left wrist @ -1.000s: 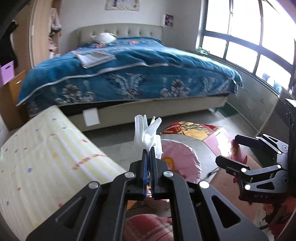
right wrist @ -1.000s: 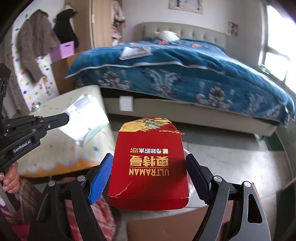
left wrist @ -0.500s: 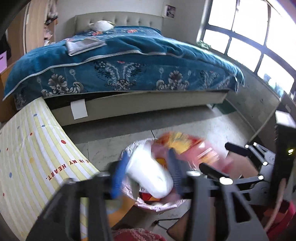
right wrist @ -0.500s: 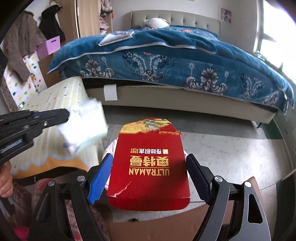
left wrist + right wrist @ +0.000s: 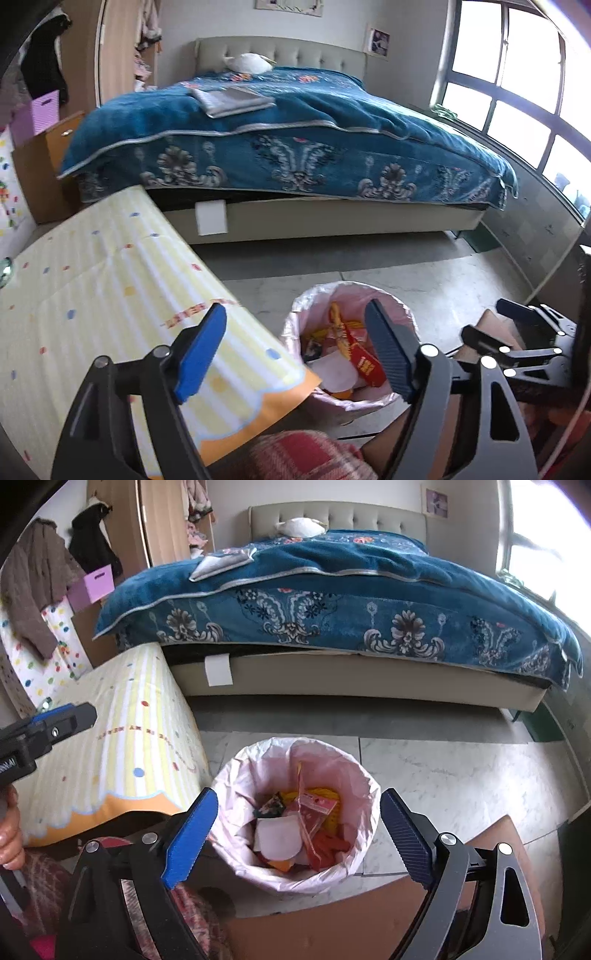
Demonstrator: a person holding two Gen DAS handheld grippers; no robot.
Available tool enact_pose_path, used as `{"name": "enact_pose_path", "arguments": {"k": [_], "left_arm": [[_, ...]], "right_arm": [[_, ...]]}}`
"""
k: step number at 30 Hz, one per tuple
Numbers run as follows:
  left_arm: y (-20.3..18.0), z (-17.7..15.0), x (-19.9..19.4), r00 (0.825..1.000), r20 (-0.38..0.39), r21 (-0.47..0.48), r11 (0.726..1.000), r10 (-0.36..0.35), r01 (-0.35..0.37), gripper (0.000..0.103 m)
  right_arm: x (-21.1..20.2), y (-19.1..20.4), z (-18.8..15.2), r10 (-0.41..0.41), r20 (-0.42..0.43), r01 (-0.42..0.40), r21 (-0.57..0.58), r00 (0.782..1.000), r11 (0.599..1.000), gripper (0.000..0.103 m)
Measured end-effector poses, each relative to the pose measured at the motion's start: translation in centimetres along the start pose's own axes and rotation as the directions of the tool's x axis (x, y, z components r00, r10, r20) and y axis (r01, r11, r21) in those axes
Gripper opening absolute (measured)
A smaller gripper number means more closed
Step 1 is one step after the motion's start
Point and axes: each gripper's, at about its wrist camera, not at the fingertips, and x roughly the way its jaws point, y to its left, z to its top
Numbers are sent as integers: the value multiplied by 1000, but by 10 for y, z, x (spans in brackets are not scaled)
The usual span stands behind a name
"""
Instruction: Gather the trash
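A bin with a pink liner (image 5: 236, 771) stands on the marble floor right under my right gripper (image 5: 298, 798). That gripper's jaws are opening wide, with nothing between them. Inside the bin lie a white paper wad (image 5: 275, 836), red packaging (image 5: 327, 843) and other wrappers. My left gripper (image 5: 295, 311) hovers over the bin's (image 5: 314, 295) left rim, its jaws opening and empty. The white wad (image 5: 332, 373) and a red pack (image 5: 365, 365) show in the bin below it. Each view catches the other gripper at its edge: the left gripper (image 5: 79, 716) and the right gripper (image 5: 484, 317).
A yellow striped padded surface (image 5: 122, 738) borders the bin on the left. A brown cardboard box (image 5: 351, 923) sits close in front of it. The bed with a blue blanket (image 5: 332, 602) fills the background. A person's hand (image 5: 9, 838) and plaid clothing (image 5: 303, 458) are near the bottom.
The left gripper opened and let go of the white wad, which now lies in the bin. The right gripper widened and the red box dropped from between its jaws into the bin.
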Motion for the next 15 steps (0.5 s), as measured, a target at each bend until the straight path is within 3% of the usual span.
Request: {"name": "enact_pose_path", "arguments": {"k": [3, 7, 10, 15], "left_arm": [[11, -2, -19, 998, 16, -9, 998, 55, -55, 84], [33, -8, -50, 992, 39, -52, 992, 119, -117, 90], [55, -15, -77, 983, 42, -101, 980, 179, -174, 96], [83, -31, -117, 959, 23, -157, 948, 283, -277, 96]], "right_arm": [[-11, 9, 2, 20, 21, -20, -5, 1000, 1000, 90], [-37, 25, 0, 110, 32, -109, -28, 993, 994, 91], [-50, 35, 3, 140, 49, -138, -48, 989, 989, 93], [-69, 75, 8, 177, 78, -165, -136, 981, 977, 94]]}}
